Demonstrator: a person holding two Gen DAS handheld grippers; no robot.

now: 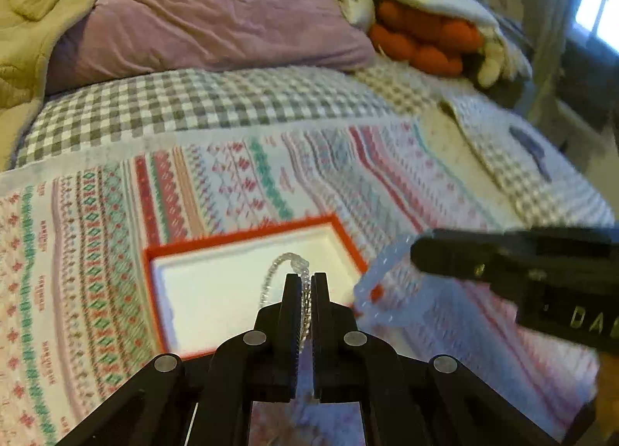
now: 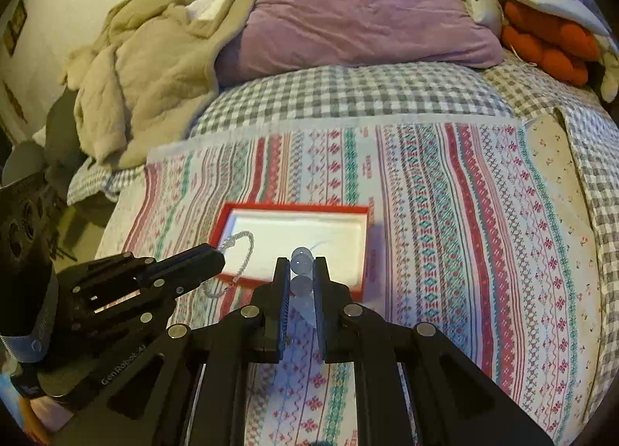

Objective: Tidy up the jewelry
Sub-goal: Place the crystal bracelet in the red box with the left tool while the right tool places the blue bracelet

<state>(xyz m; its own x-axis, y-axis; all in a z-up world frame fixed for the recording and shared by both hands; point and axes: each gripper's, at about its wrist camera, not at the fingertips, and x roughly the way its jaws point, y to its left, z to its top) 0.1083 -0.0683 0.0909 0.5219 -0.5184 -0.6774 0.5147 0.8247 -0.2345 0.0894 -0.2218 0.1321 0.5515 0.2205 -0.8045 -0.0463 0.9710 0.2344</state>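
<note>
While the left gripper (image 1: 306,283) pinches a clear bracelet (image 1: 286,272), the right gripper (image 2: 301,272) clamps translucent beads (image 2: 301,259).

Both tools are matte black plastic linkages. The left tool (image 1: 306,283) has flat silver rivets at its pivots and ribbed inner pads; pale "GenRobot.AI" lettering runs along its arm. The right tool (image 2: 301,272) matches, with gold lettering on its body.

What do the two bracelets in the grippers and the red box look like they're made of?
Thin bracelet: small clear, glinting beads, likely crystal or glass, possibly plastic. Chunky bracelet: large pale bluish, translucent round beads, glass or stone-like; blurred in the left view. Red box: matte red rim, white matte inside, apparently cardboard.
</note>
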